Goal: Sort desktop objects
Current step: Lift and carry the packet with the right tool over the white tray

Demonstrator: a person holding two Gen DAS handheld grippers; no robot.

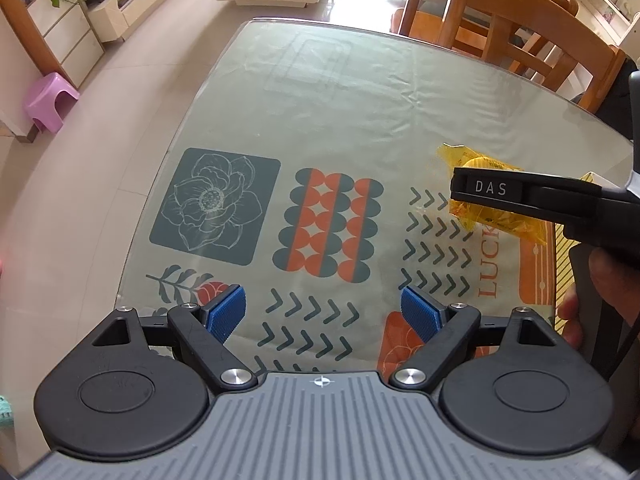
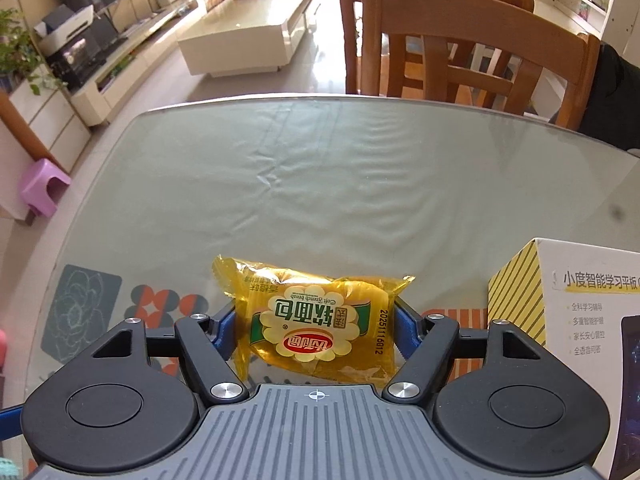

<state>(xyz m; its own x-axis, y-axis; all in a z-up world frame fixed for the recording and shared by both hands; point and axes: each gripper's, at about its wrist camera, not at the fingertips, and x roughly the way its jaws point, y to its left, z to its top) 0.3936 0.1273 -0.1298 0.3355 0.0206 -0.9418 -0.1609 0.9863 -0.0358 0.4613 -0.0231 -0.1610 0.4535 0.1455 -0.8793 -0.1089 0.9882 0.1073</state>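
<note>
A yellow bread packet (image 2: pixel 316 320) sits between the blue pads of my right gripper (image 2: pixel 316 330), which is shut on it just above the glass table (image 2: pixel 320 184). In the left wrist view the same packet (image 1: pixel 496 216) shows at the right, partly hidden behind the black right gripper body (image 1: pixel 520 190). My left gripper (image 1: pixel 324 314) is open and empty, low over the patterned cloth at the table's near left.
A white box with yellow stripes (image 2: pixel 580 320) stands on the table close to the right of the packet. Wooden chairs (image 2: pixel 460 48) stand at the far right edge. The table's left edge (image 1: pixel 160 184) drops to the floor, with a purple stool (image 1: pixel 48 100) beyond.
</note>
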